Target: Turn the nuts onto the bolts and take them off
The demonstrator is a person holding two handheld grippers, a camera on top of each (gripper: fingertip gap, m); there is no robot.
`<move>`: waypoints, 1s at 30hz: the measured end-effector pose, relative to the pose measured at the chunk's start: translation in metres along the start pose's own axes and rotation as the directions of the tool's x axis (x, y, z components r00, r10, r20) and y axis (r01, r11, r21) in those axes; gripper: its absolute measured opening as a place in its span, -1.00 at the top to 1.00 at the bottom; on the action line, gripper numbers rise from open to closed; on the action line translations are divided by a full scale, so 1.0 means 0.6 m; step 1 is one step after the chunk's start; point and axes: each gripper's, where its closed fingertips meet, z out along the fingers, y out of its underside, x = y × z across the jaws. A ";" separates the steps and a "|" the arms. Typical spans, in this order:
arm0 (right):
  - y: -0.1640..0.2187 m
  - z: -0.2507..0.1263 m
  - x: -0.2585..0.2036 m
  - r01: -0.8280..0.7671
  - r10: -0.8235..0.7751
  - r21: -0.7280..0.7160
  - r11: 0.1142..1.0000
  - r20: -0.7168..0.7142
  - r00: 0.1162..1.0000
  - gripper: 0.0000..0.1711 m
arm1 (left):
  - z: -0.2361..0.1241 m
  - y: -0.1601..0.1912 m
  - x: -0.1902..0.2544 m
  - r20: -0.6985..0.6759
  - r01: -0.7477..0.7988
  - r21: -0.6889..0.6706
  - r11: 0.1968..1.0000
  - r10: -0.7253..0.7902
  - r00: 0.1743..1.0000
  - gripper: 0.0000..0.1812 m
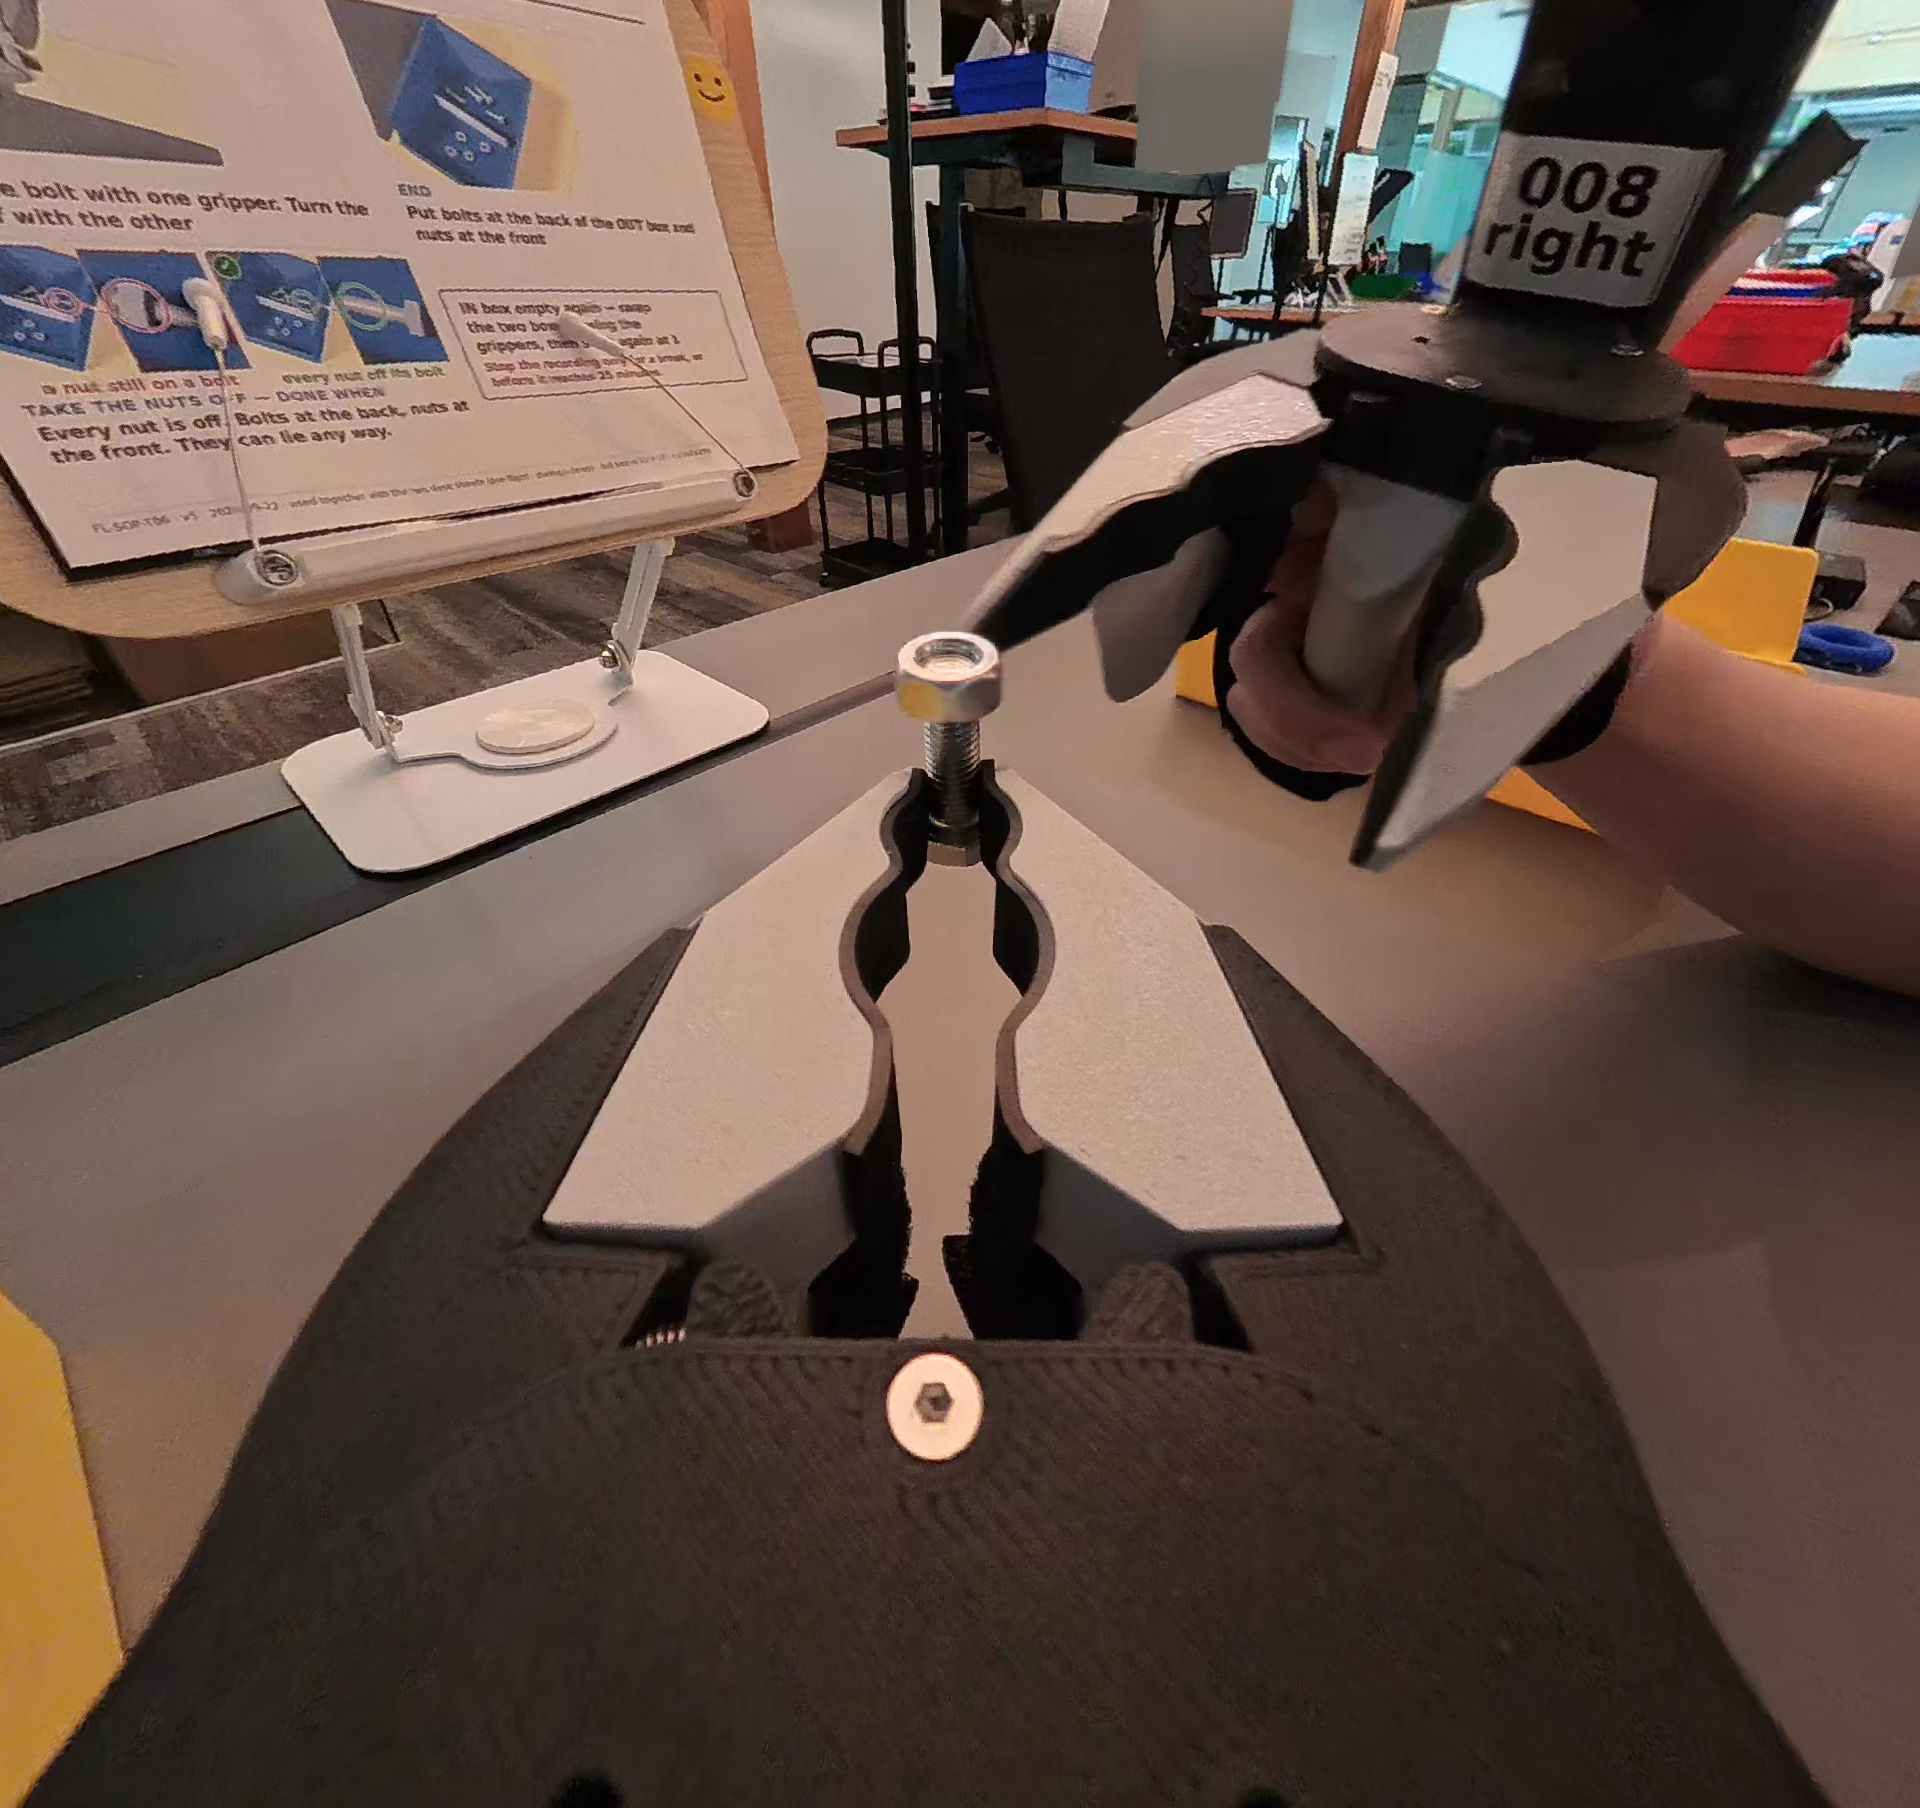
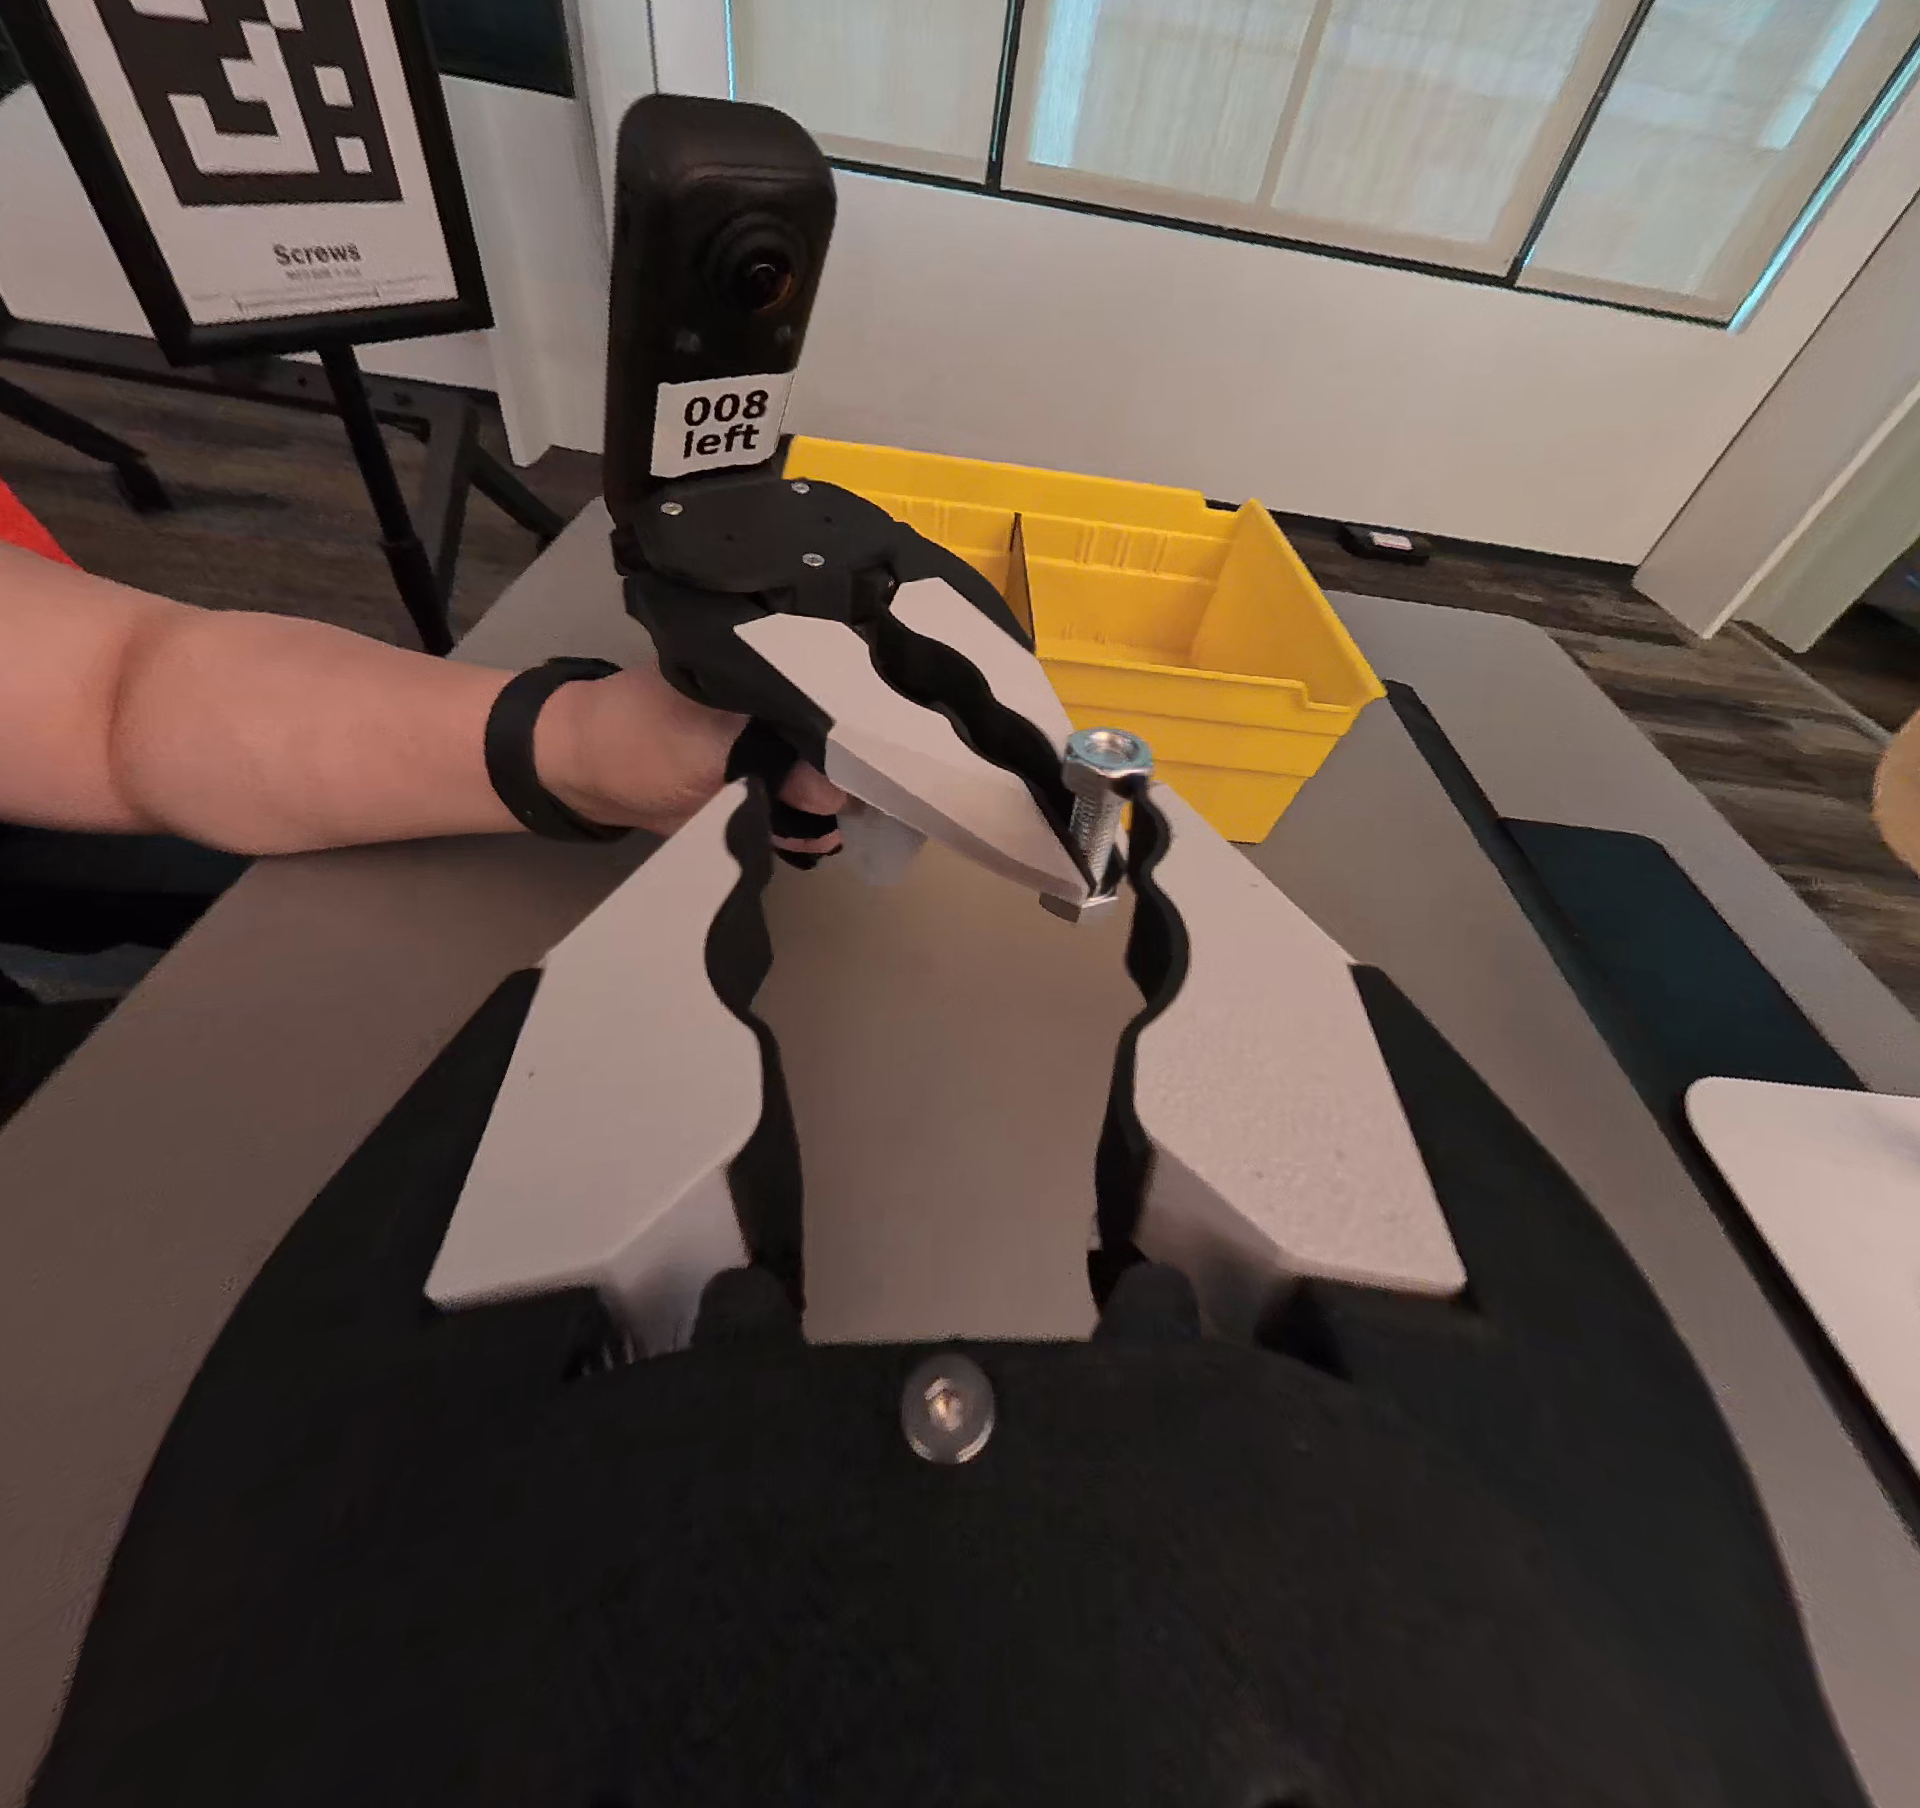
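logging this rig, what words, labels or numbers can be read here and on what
I can't copy writing out; these bear it:
white sticker on the black camera stem: large, legible
white label on the black camera: large, legible
instruction sheet on the stand: headings legible, footer too small
framed marker sign: one legible word, line beneath too small

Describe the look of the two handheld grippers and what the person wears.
Both grippers, left gripper and right gripper, match: black ribbed plastic bodies, grey flat-faced fingers with wavy black inner edges, and a silver screw at the base. Each carries a black camera on top with a white label. The left wrist wears a black band; no sleeves show.
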 end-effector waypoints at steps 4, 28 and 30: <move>-0.009 -0.004 0.003 -0.028 0.028 0.030 0.999 0.003 1.000 0.21 | -0.001 -0.001 -0.003 0.003 0.014 0.004 1.000 -0.014 1.000 0.92; 0.001 0.000 0.005 -0.034 0.034 0.006 0.999 0.003 0.999 0.07 | 0.003 0.002 0.005 -0.012 0.006 -0.003 1.000 -0.006 1.000 0.92; 0.003 0.001 0.002 -0.026 0.026 -0.005 1.000 0.009 1.000 0.13 | 0.004 0.004 0.006 -0.011 -0.001 -0.010 1.000 0.001 1.000 0.92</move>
